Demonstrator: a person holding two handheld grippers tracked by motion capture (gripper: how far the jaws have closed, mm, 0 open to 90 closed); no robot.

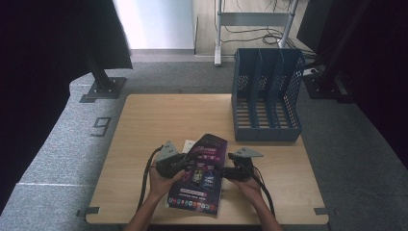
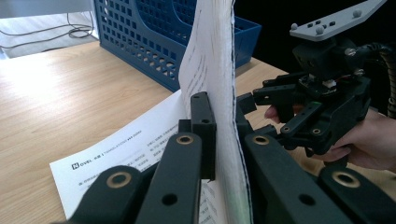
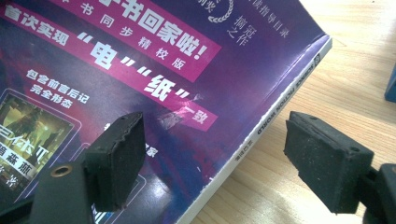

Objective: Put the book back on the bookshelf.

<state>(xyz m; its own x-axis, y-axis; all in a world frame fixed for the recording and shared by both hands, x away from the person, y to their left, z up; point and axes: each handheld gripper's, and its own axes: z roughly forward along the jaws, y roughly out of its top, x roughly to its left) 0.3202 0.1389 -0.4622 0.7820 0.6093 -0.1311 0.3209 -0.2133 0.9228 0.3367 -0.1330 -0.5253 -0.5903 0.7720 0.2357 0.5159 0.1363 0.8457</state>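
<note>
- Presently, the step in hand appears to be a handover: the left tongs (image 1: pixel 185 165) are clamped on the page edge of the book (image 1: pixel 199 174), which stands tilted above the counter (image 1: pixel 144 125) near its front edge.
- Right tongs (image 3: pixel 224 158) stand wide, one pad over the cover, the other beyond the spine; neither pad presses on the book.
- Book: soft purple cover with pink banners and white print, white spine, some scuffing on the cover; page block seen edge-on in the left gripper view (image 2: pixel 219 70).
- A printed sheet (image 2: pixel 135 149) lies flat on the counter beneath the book.
- Blue rack (image 1: pixel 267 94) stands at the far right, well apart, slots empty.
- Judgement: next move calls for the right tongs to close squarely over the spine, then carry the book upright to a slot.
</note>
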